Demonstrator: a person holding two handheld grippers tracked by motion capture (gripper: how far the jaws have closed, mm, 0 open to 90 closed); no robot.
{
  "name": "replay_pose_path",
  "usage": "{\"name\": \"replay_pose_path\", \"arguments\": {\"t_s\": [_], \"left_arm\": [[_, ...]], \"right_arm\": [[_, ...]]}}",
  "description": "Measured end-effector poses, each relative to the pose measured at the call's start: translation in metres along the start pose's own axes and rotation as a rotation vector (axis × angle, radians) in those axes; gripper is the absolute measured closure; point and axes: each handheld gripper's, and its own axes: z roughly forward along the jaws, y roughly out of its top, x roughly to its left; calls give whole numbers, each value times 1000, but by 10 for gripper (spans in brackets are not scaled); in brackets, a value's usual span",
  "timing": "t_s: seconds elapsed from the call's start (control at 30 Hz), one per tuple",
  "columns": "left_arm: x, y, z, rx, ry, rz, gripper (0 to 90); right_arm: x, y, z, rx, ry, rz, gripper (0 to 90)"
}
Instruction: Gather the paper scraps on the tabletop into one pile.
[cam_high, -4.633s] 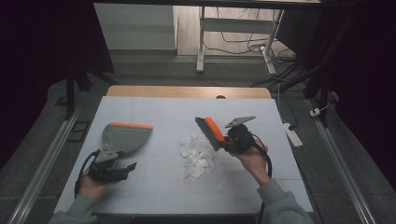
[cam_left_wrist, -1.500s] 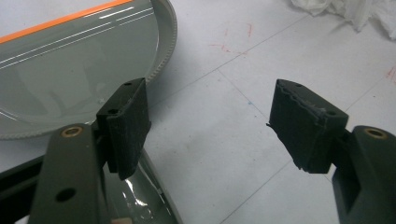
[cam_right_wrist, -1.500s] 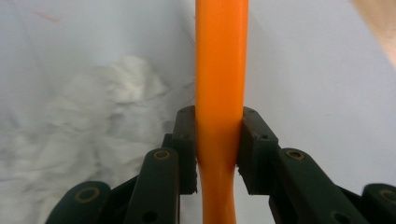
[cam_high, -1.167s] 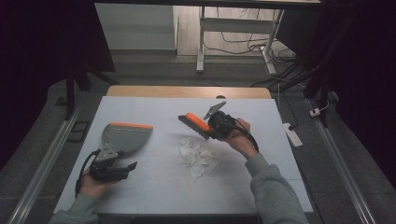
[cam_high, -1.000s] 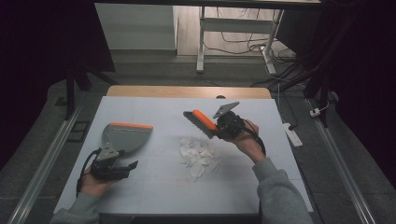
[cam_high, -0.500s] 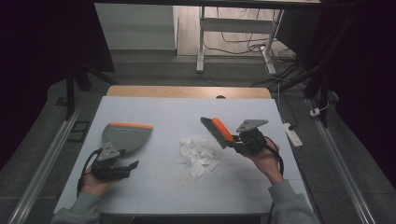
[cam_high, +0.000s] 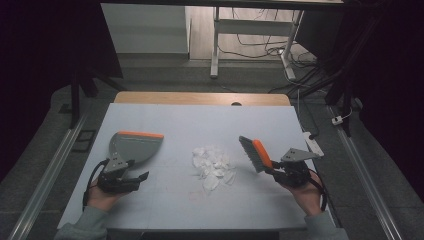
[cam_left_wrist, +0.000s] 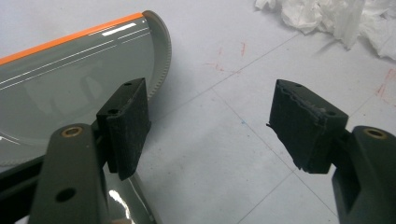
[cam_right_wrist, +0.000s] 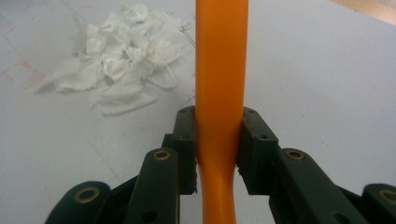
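The right gripper (cam_right_wrist: 218, 154) is clamped on the smooth orange handle of the brush (cam_high: 256, 154), whose grey bristles face a heap of crumpled white paper scraps (cam_high: 213, 165) just beyond, while the left gripper (cam_left_wrist: 219, 126), jaws apart, rests beside the glossy grey orange-lipped dustpan (cam_high: 133, 146), holding nothing.

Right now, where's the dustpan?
In the high view the dustpan lies on the table's left side, left of the paper scraps, its handle beside the open left claw.
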Motion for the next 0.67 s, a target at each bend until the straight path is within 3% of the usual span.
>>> {"name": "replay_pose_path", "arguments": {"t_s": [0.67], "left_arm": [[-2, 2, 0, -6, -1, 13, 296]], "right_arm": [[-2, -5, 4, 8, 20, 3, 705]]}}
